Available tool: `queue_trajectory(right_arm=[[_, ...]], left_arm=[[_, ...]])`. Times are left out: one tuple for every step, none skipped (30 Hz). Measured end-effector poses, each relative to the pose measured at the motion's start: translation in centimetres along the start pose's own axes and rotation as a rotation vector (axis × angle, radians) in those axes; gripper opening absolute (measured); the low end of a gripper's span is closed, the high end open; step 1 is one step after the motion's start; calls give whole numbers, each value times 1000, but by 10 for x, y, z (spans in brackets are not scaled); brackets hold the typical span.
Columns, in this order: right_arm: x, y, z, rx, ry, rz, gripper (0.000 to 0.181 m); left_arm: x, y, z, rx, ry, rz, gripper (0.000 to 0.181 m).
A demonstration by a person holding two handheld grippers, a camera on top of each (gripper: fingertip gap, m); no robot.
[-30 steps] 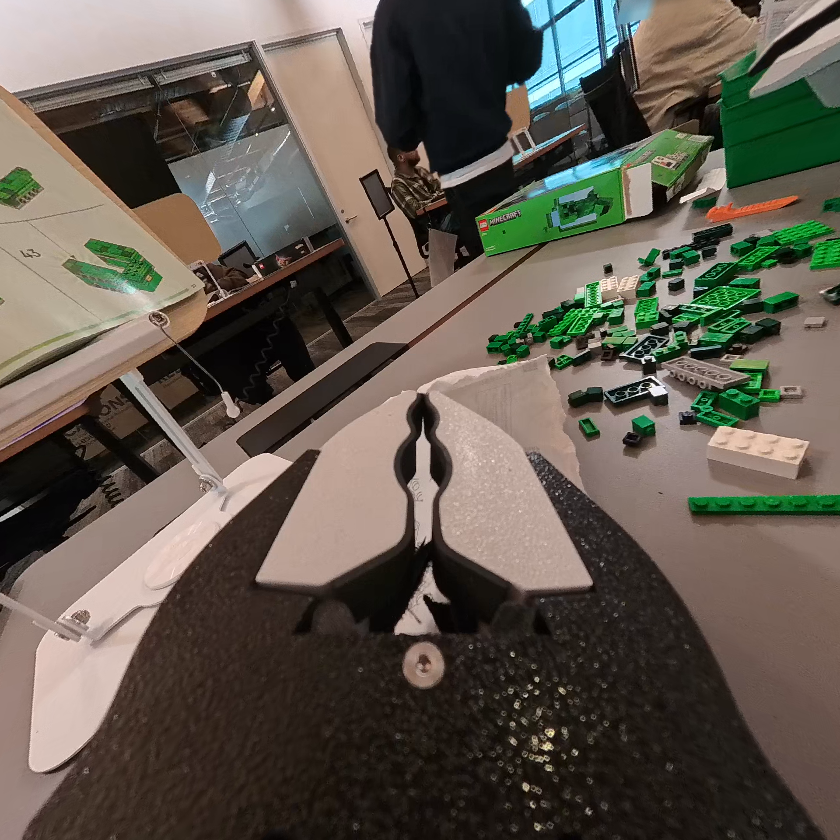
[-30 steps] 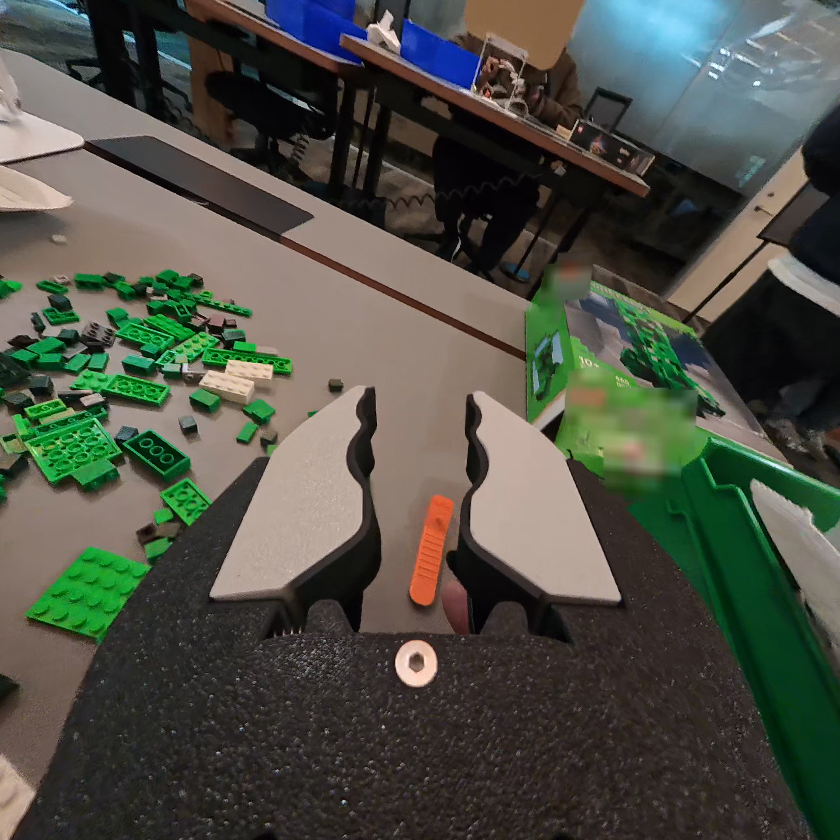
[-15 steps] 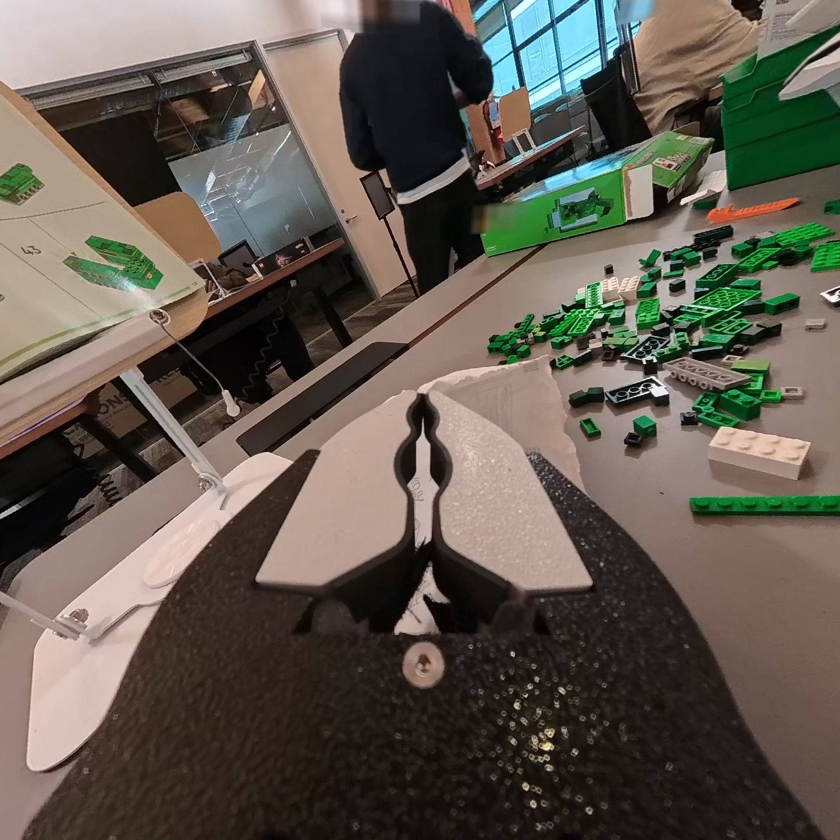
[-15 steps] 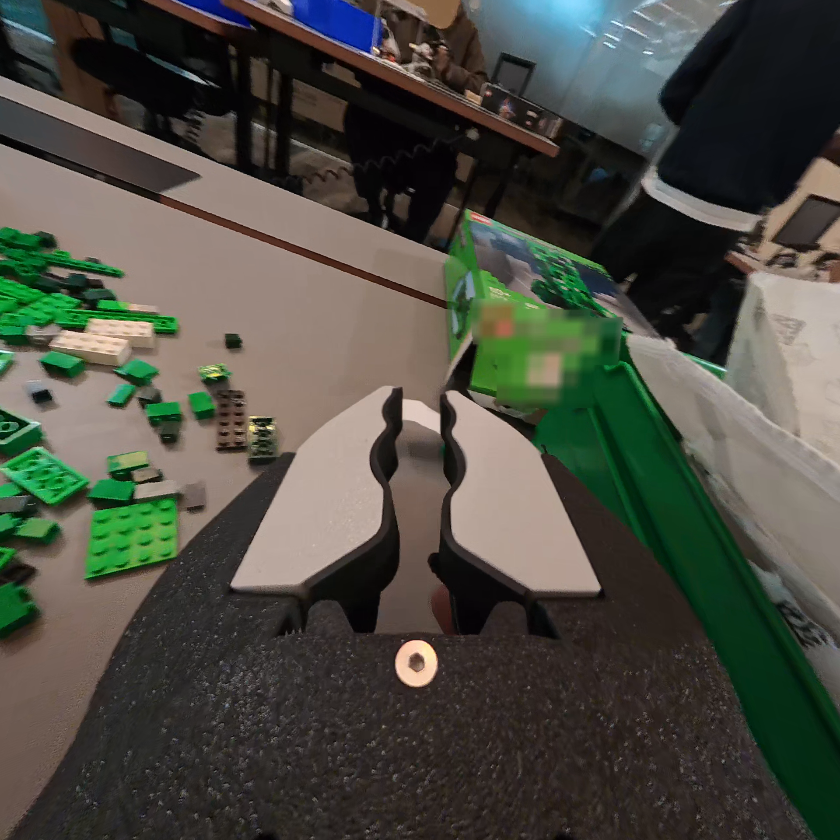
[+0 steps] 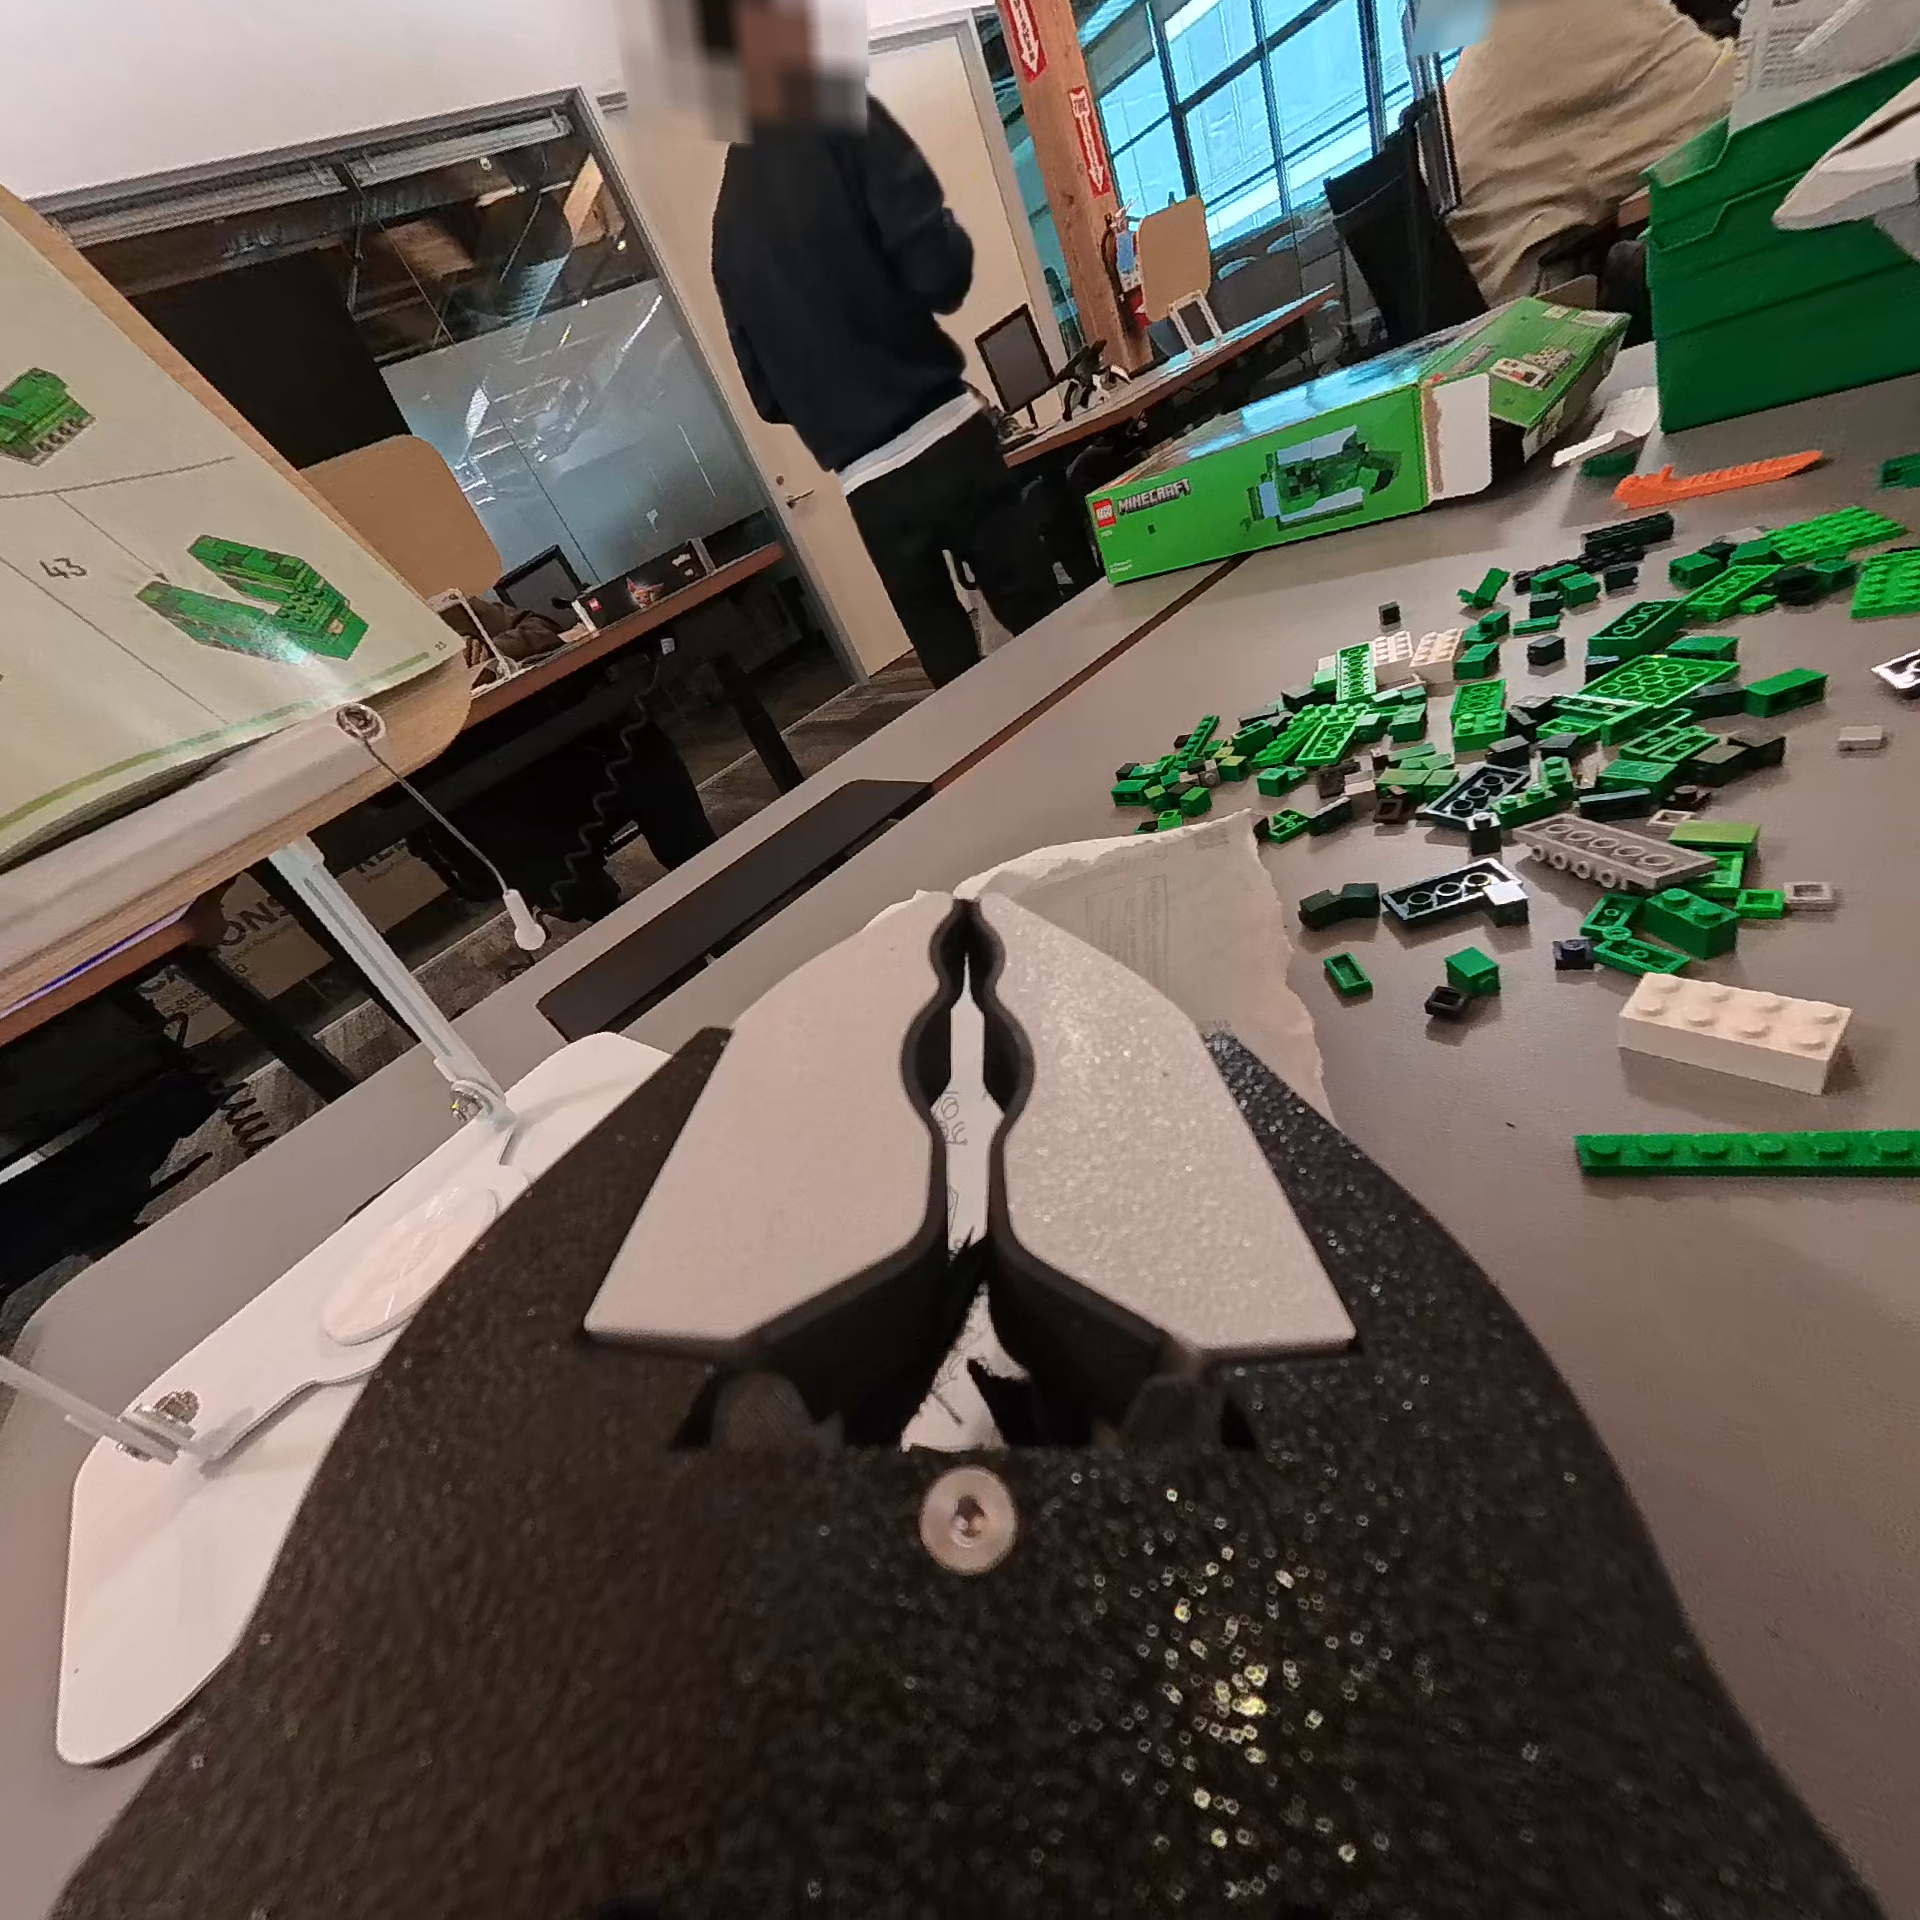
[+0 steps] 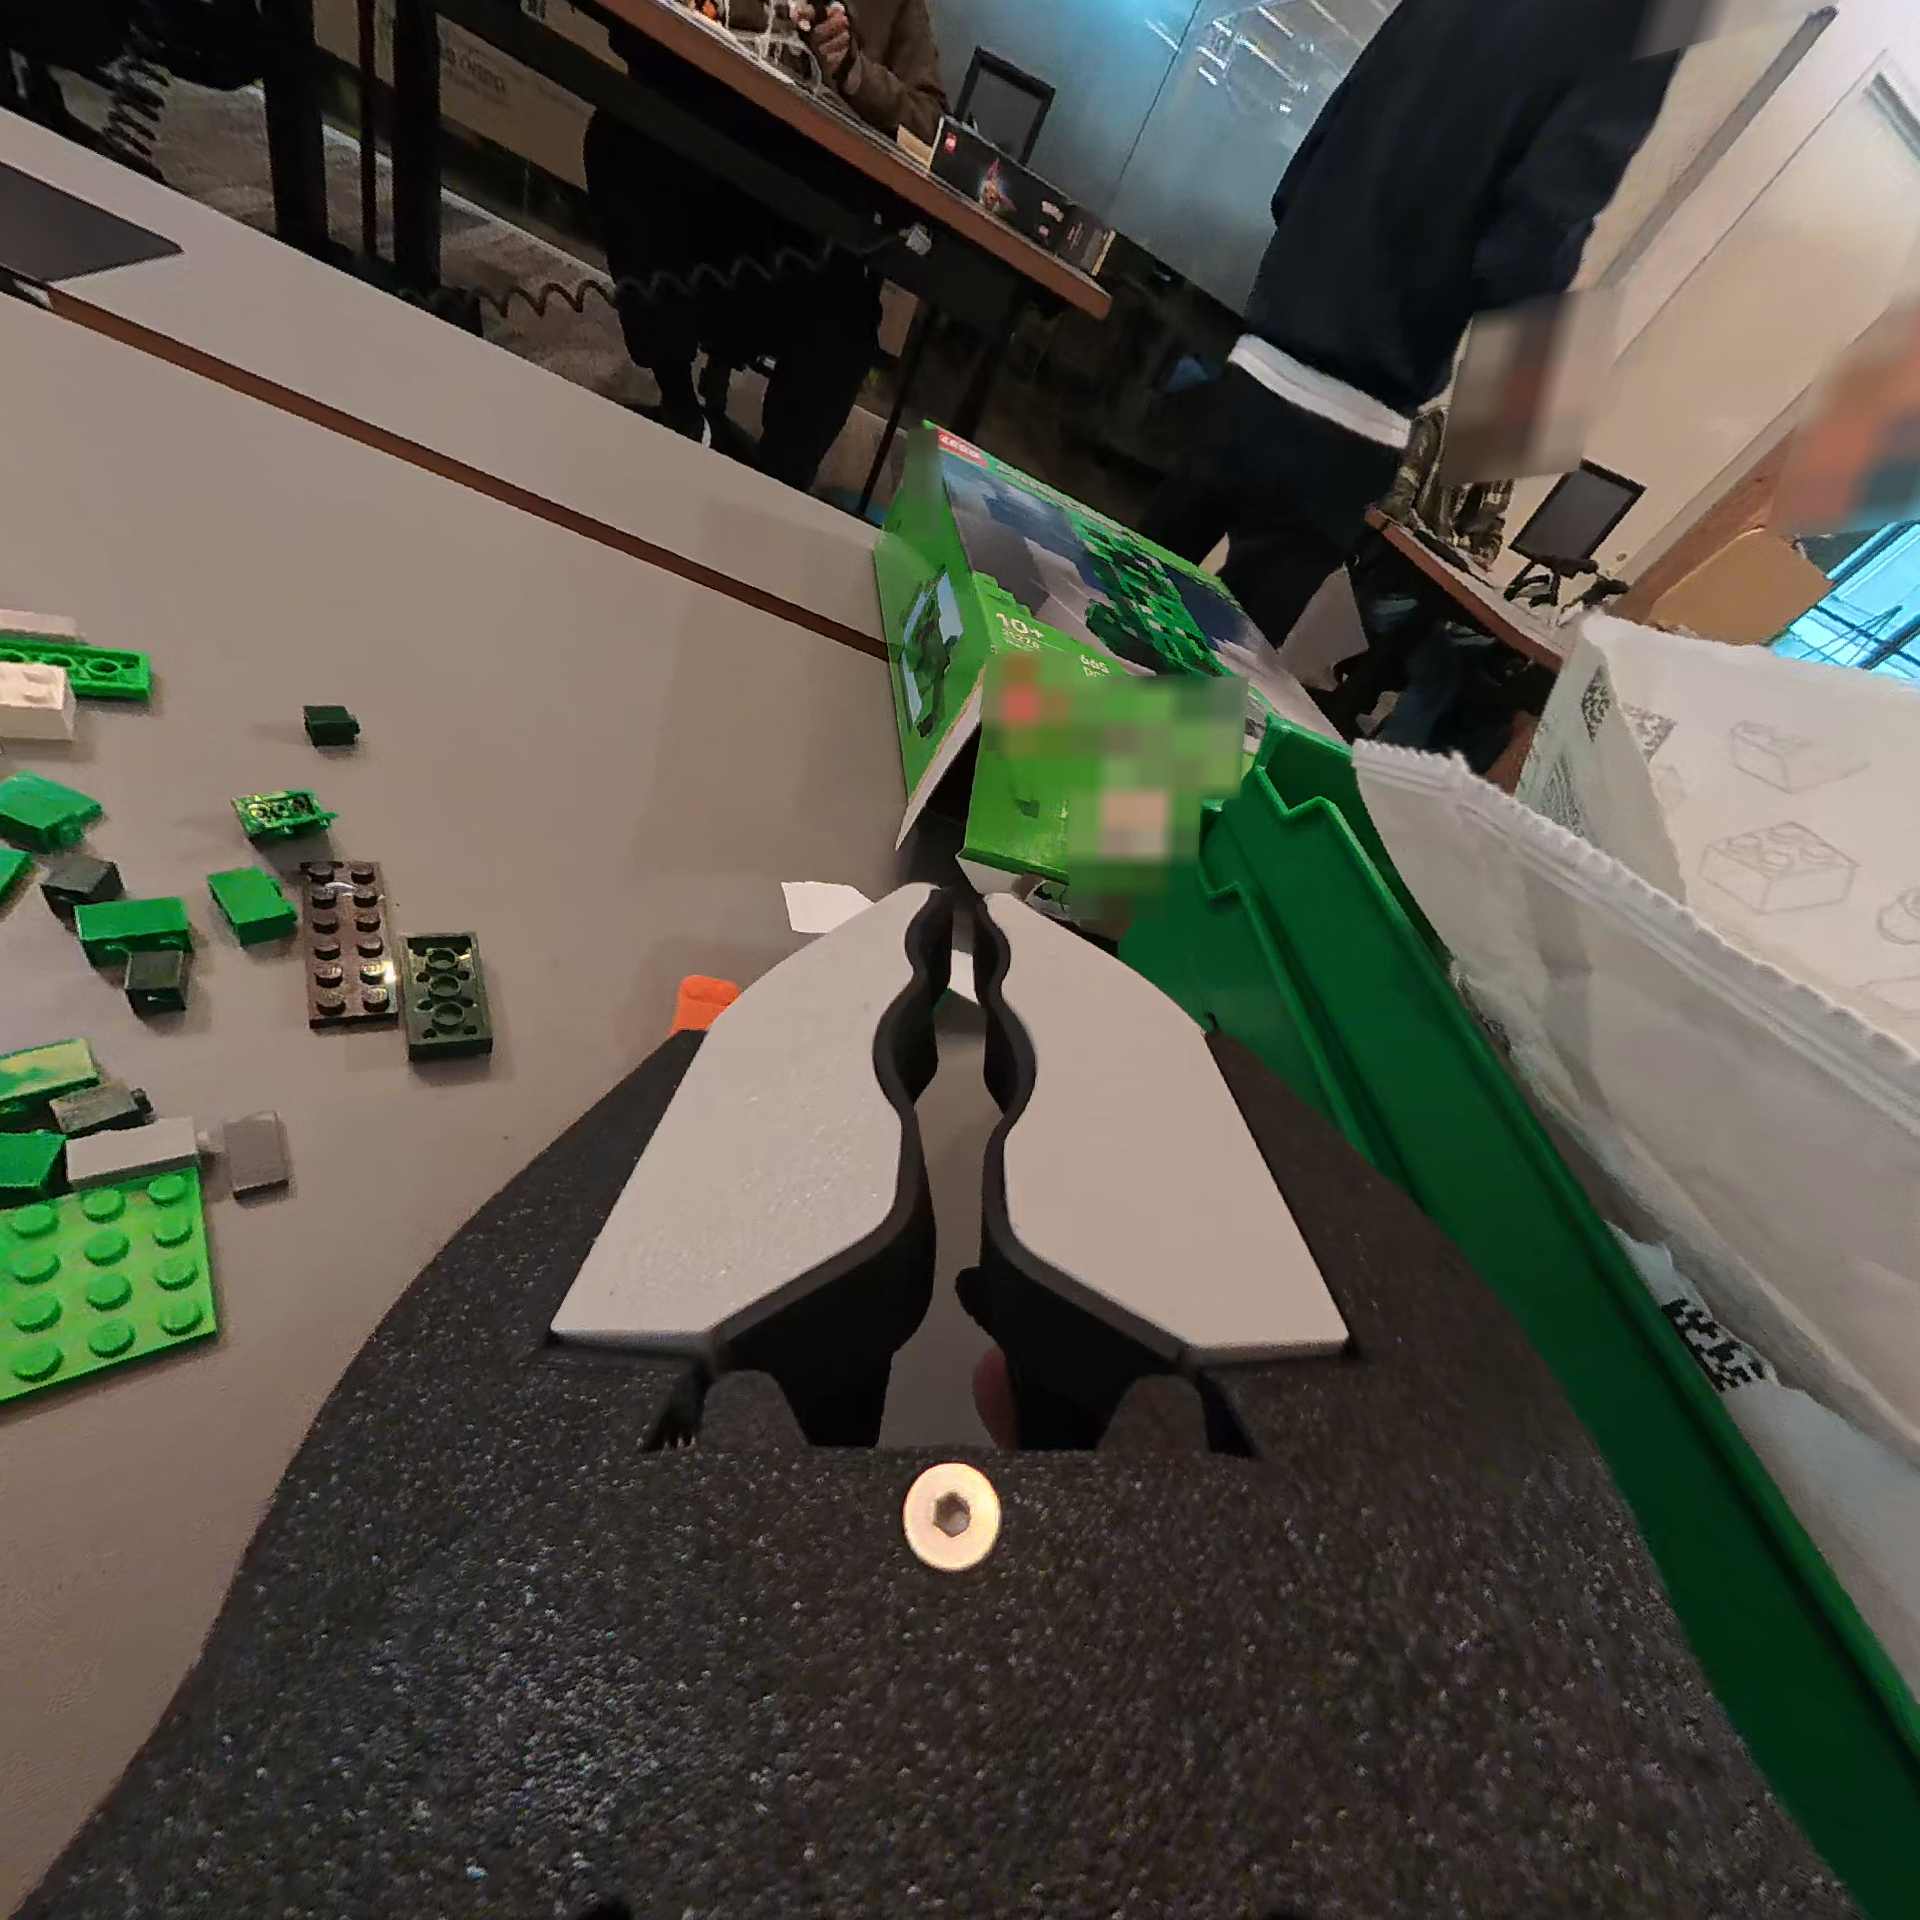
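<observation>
My left gripper (image 5: 961,914) is shut, low over the grey table (image 5: 1558,1351). Its tips lie over a torn white paper bag (image 5: 1174,914); I cannot tell if they pinch it. Green, black and grey bricks (image 5: 1621,727) are scattered to its right, with a white brick (image 5: 1733,1037) and a long green plate (image 5: 1745,1153) nearest. My right gripper (image 6: 958,914) is shut and empty, pointing at a green toy box (image 6: 1049,665). An orange brick separator (image 6: 707,1003) peeks out beside its left finger (image 6: 769,1143).
A green bin (image 6: 1455,1091) holding white paper bags (image 6: 1714,987) stands close on the right. A booklet (image 5: 156,582) on a white stand (image 5: 208,1455) is at the left. A person in dark clothes (image 5: 862,312) stands beyond the table. Across from one pair of fingers to the other is roughly 50 cm. About 15 cm separates my left fingertips from the long green plate (image 5: 1745,1153). It is some 15 cm from my left tips to the white brick (image 5: 1733,1037).
My right gripper closed from open and swung right toward the box and bin; the orange separator left the gap between its fingers. The left gripper stayed still. The standing person moved.
</observation>
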State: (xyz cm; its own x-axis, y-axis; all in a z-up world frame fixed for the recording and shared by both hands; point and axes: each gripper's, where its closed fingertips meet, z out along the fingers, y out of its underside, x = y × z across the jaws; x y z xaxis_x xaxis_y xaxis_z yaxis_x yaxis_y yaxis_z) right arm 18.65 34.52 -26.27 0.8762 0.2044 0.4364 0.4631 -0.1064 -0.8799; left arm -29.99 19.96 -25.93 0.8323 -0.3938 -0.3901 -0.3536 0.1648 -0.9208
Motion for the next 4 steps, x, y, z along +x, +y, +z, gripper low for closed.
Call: queue_trajectory(right_arm=[[-1,0,1,-1,3,-8,2],[-1,1,2,-1,4,-13,2],[-2,2,3,-5,4,-16,1],[-3,4,4,-11,4,-18,0]], left_arm=[[0,0,0,0,0,0,0],[0,0,0,0,0,0,0],[0,0,0,0,0,0,0],[0,0,0,0,0,0,0]])
